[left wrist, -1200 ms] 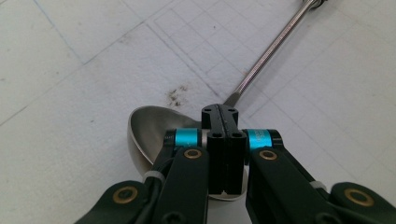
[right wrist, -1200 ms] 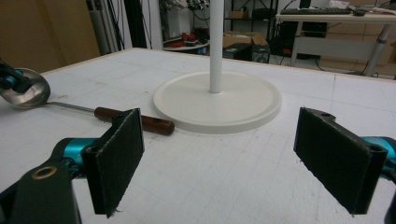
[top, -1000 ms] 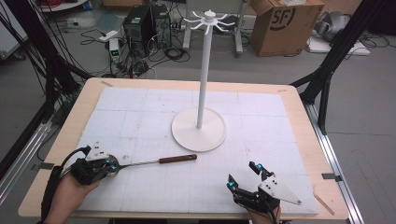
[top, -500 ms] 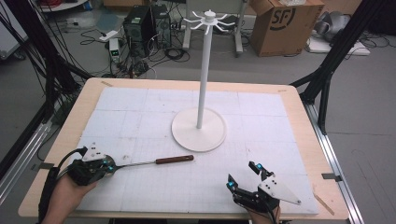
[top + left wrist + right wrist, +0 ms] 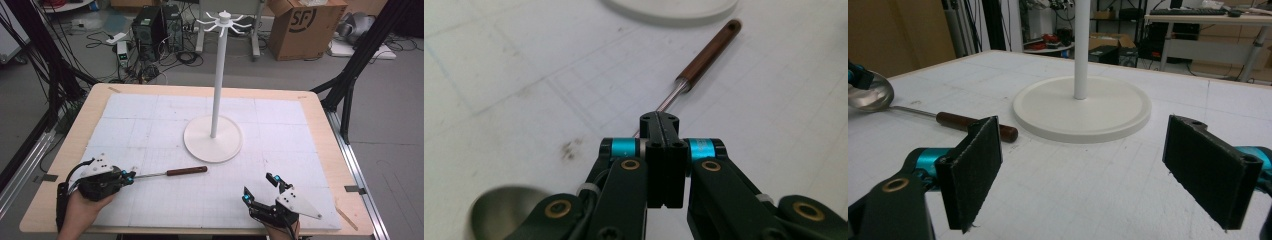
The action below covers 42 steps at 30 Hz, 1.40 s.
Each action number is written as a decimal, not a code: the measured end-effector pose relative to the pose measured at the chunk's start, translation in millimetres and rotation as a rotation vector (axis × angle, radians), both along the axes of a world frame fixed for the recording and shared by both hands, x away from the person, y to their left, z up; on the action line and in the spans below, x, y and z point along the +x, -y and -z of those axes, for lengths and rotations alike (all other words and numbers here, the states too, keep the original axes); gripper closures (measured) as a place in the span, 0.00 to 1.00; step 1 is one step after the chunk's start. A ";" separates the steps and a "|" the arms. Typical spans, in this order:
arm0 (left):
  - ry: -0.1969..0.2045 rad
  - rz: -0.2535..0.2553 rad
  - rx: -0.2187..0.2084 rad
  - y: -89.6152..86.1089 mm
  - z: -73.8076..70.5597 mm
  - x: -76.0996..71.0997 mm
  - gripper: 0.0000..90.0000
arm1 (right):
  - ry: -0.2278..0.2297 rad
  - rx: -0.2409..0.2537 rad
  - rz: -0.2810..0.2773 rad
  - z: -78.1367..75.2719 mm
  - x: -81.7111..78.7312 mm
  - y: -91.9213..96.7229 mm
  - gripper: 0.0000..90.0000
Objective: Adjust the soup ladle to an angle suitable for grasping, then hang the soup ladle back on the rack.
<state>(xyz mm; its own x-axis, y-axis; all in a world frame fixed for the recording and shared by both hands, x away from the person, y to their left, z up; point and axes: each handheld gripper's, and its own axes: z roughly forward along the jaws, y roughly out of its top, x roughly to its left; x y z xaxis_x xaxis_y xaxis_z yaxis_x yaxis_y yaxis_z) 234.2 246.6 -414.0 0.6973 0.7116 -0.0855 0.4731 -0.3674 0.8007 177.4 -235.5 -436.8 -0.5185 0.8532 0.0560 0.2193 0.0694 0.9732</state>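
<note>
Where left tongs (image 5: 663, 131) clamp: ladle (image 5: 706, 56)

Both grippers (image 5: 264, 189) were black, with cyan bands (image 5: 623, 147), brass screws (image 5: 630, 164), and grey triangular top plates (image 5: 299, 204).

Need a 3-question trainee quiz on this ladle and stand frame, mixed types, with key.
1. True or false: the left gripper is shut on the ladle's metal shaft.
2. The right gripper's jaws stand: A) open with nothing between them, B) shut on the ladle, C) shut on the stand.
3. Fill in: the ladle's wooden handle points toward the white stand's round ____.

Key: 1 true; 2 A; 3 base.
</note>
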 end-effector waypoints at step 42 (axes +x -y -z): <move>0.082 0.163 0.000 77.1 -8.1 25.3 0.32 | 0.007 0.005 0.033 -1.2 -10.0 11.4 0.17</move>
<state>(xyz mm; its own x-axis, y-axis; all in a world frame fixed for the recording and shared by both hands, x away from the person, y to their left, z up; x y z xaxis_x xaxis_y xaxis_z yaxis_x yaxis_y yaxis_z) 259.5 169.5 -405.9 0.8079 0.5888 -0.0241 0.3410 -0.4337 0.8340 167.4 -246.9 -435.7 -0.4908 0.8694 0.0565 0.2142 0.0576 0.9751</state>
